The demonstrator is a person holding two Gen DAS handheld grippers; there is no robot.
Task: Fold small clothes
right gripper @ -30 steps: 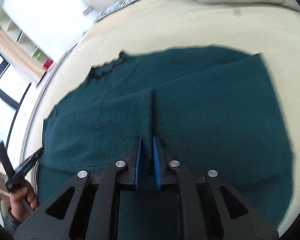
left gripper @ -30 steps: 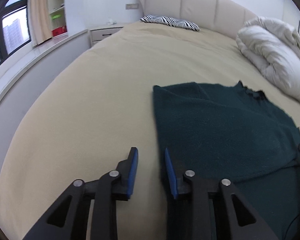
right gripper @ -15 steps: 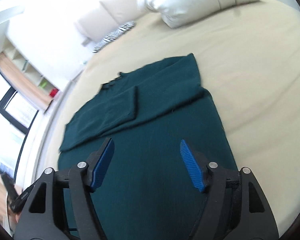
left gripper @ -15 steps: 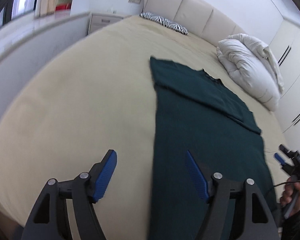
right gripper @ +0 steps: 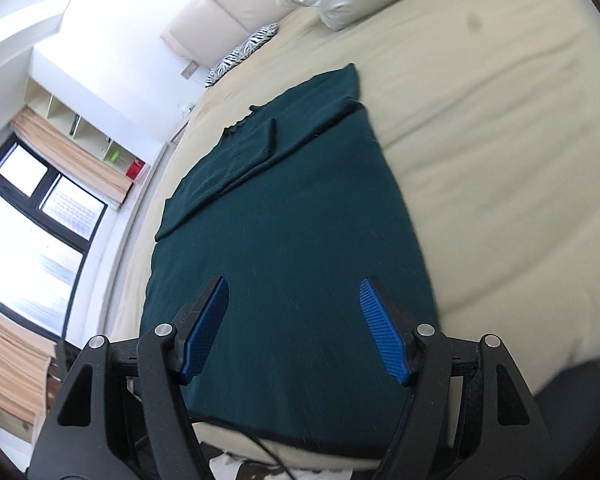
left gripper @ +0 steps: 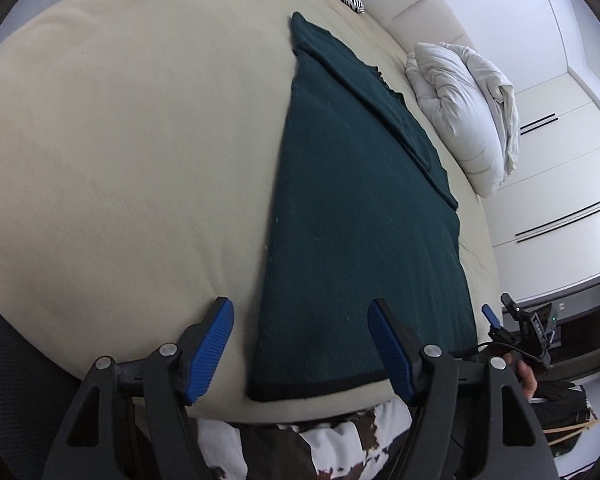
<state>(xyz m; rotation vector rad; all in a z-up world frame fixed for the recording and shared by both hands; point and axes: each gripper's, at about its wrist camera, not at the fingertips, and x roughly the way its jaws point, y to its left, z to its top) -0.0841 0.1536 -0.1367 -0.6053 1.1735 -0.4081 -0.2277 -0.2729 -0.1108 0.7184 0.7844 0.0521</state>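
The left gripper (left gripper: 300,344) stands with jaws wide, closing a little and holding nothing, over the near hem corner of the green sweater (left gripper: 360,220); the right gripper (right gripper: 294,328), equally wide and empty, hangs above its body. Pinching only the top layer would likely undo the sleeve folds. The bed (left gripper: 120,140) offers open room on both sides; its near edge is close.
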